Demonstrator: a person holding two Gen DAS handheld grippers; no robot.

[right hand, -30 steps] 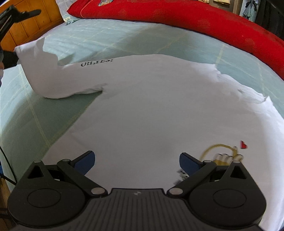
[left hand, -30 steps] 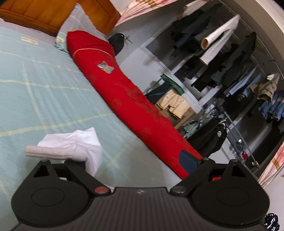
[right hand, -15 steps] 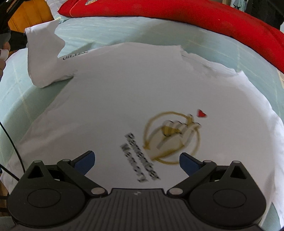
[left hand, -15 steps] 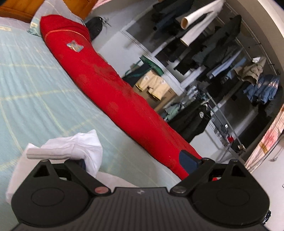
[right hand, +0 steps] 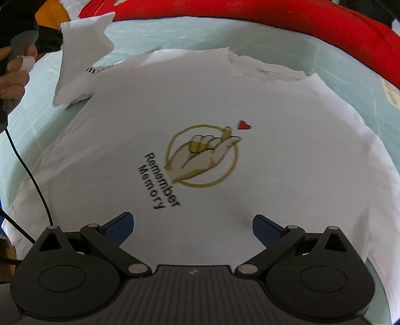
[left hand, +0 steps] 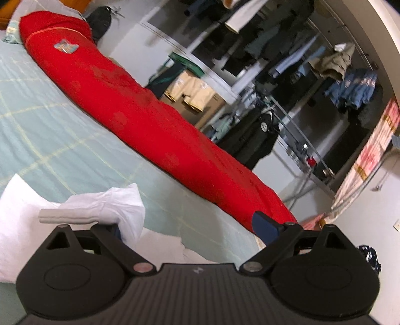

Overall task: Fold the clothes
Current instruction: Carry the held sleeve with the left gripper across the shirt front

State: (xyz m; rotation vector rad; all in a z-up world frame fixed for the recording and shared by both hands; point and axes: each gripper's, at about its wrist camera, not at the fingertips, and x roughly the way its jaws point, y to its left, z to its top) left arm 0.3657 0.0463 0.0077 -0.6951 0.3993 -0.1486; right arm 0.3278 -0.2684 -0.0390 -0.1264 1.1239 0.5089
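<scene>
A white T-shirt [right hand: 275, 105] lies spread flat on the pale green bed, with a gold hand print, a red heart and the words "Remember Memory". My right gripper [right hand: 192, 226] is open and empty, just above the shirt's lower part. My left gripper [left hand: 192, 225] has its fingers wide apart; the shirt's sleeve [left hand: 107, 207] is bunched over its left finger and lifted off the bed. In the right wrist view the same sleeve [right hand: 82, 65] stands raised at the far left, beside the person's hand [right hand: 15, 67].
A long red bolster [left hand: 140, 120] lies along the bed's far edge, also in the right wrist view [right hand: 300, 22]. Beyond it stand a clothes rack [left hand: 287, 82] and cardboard boxes [left hand: 192, 92]. A black cable [right hand: 30, 175] crosses the bed's left side.
My right gripper has pulled back along the shirt, bringing the printed design fully into view. My left gripper has swung right with the sleeve still draped on its left finger.
</scene>
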